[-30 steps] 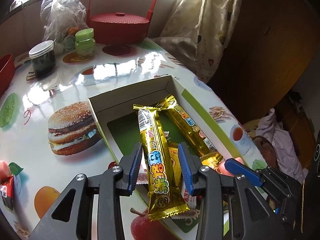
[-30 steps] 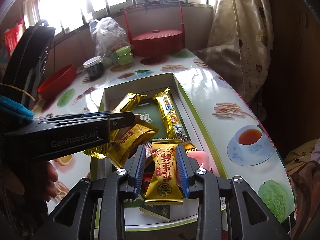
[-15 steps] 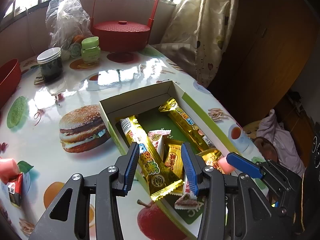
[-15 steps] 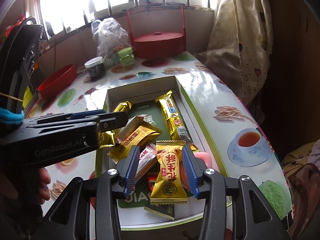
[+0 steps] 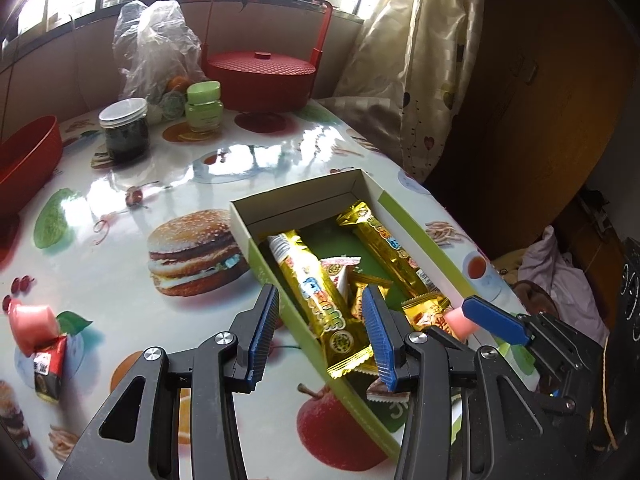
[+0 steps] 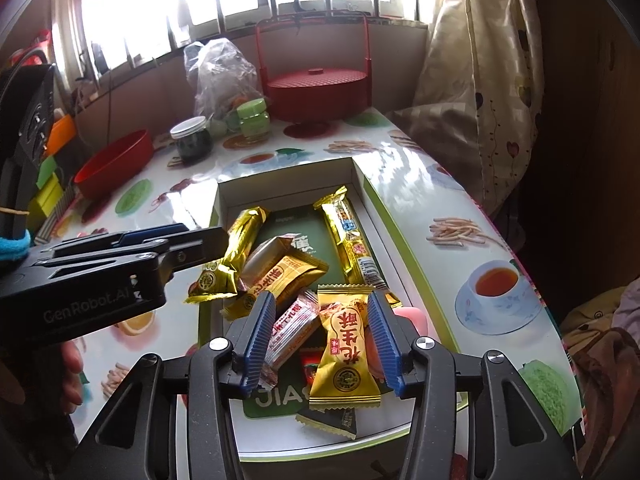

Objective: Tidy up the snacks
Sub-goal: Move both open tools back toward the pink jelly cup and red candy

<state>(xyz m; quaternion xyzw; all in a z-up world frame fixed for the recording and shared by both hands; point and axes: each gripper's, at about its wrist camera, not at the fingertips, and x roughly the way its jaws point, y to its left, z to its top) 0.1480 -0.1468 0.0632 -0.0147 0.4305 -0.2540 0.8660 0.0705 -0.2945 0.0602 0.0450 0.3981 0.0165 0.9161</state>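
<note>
Snacks (image 6: 288,276) mostly lie in the box (image 5: 416,224); two (image 5: 38,332) wait on the desk (image 5: 120,200). Left gripper (image 5: 320,332) and right gripper (image 6: 320,340) jaws have just been opening, gripping nothing.

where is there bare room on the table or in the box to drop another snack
In the box, the far end behind the two long gold bars is bare; the near half is piled with wrappers. On the table, it is free between the box and the dark jar. The back edge is crowded with containers.
</note>
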